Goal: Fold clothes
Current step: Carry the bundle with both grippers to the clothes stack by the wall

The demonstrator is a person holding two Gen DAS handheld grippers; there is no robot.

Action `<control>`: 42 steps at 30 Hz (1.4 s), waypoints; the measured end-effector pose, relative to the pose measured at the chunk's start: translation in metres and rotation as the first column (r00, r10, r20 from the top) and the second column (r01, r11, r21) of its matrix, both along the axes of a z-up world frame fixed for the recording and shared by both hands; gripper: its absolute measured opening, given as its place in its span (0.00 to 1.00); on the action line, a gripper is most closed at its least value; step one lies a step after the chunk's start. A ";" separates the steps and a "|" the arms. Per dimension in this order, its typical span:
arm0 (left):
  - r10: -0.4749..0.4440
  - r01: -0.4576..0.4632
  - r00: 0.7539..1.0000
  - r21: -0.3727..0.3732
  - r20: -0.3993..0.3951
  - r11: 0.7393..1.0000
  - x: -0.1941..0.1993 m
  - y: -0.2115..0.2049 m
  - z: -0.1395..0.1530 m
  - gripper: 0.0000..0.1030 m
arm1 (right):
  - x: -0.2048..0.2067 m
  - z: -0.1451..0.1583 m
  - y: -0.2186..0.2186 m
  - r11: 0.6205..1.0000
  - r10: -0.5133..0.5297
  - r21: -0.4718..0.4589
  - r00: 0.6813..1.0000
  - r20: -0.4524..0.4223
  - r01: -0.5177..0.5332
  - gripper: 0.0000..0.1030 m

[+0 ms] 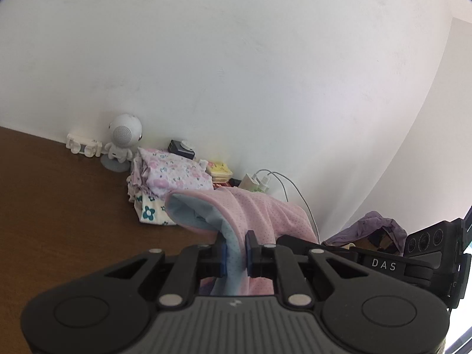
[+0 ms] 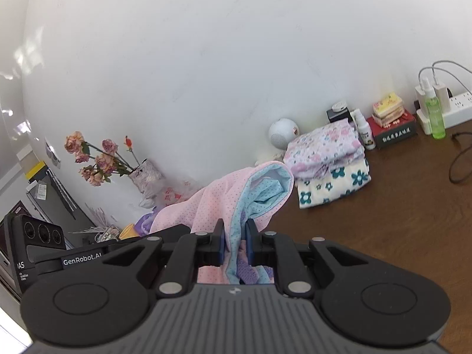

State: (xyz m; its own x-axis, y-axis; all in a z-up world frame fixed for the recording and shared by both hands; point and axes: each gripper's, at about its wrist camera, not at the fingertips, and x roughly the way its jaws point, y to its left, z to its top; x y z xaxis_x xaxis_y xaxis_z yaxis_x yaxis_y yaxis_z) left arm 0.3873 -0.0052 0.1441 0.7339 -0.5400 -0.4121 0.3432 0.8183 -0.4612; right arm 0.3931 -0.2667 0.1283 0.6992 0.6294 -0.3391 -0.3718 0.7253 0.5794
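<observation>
A pink dotted garment with light blue lining hangs in the air between both grippers above a brown wooden table. My left gripper is shut on its blue-edged hem. My right gripper is shut on the same garment, with its blue trim between the pads. A stack of folded floral clothes lies at the back of the table near the wall; it also shows in the right wrist view. Each gripper's body shows at the edge of the other's view.
A small white robot figure, a white holder, boxes and a charger with cables line the wall. A green spray bottle, a power strip, a black cable and a vase of dried flowers show in the right wrist view. A purple garment lies at the right.
</observation>
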 end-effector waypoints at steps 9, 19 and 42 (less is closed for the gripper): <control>0.025 -0.024 1.000 0.033 -0.012 0.999 0.157 -0.017 -0.001 0.10 | 0.151 -0.002 -0.008 0.998 -0.050 -0.045 0.999 -0.010 0.049 0.12; 0.070 -0.065 0.988 0.038 -0.138 0.997 0.285 -0.013 -0.070 0.10 | 0.261 -0.065 -0.018 0.997 -0.068 -0.035 0.992 -0.107 0.064 0.12; 0.226 -0.218 0.972 0.118 -0.058 0.969 0.269 -0.004 -0.068 0.71 | 0.275 -0.082 -0.037 0.986 -0.158 0.044 0.982 -0.106 0.163 0.61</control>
